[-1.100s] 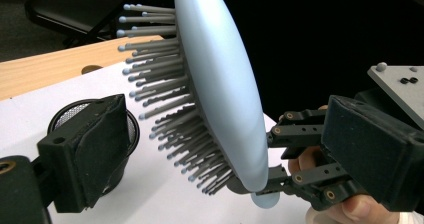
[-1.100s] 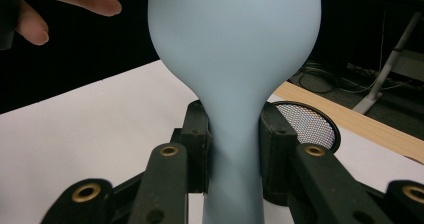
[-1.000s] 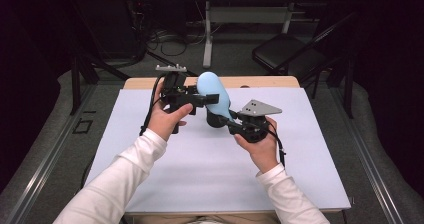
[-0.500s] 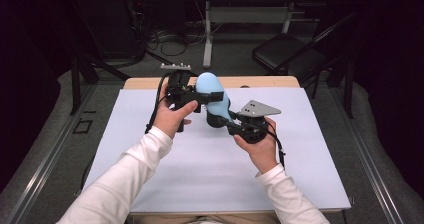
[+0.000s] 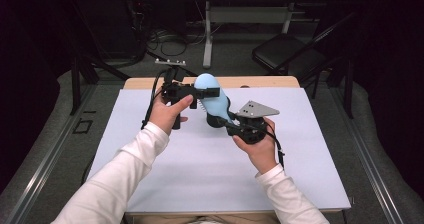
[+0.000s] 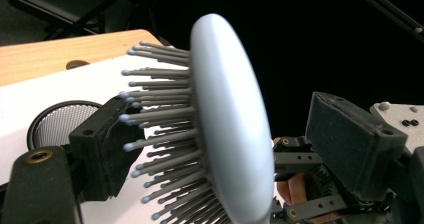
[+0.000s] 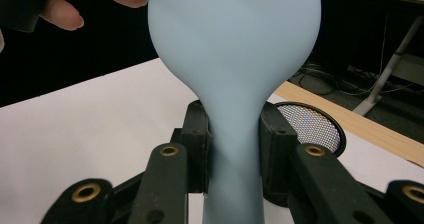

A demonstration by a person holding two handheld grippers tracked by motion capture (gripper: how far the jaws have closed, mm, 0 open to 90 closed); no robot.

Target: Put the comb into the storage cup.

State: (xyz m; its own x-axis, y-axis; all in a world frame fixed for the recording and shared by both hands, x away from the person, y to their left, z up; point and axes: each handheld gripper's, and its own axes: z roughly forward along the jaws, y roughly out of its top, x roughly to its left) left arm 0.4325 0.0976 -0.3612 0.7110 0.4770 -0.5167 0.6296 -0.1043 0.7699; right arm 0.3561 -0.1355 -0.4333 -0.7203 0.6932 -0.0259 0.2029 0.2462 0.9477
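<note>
Above the white tabletop (image 5: pixel 150 184), held aloft: one pale blue hairbrush (image 5: pixel 212 100), bristles toward the person's left.
Right gripper (image 5: pixel 231 125): jaws clamped on the brush's narrow handle neck (image 7: pixel 235 134).
Left gripper (image 5: pixel 202 91): jaws apart, one on each side of the brush head (image 6: pixel 225 124), not yet pressing.
Also present: round mesh-topped object (image 7: pixel 310 126) on the tabletop behind the brush.
Change since the earlier frames: left gripper has drawn in around the head; the brush has barely shifted. Judged a handover, second grip pending.
</note>
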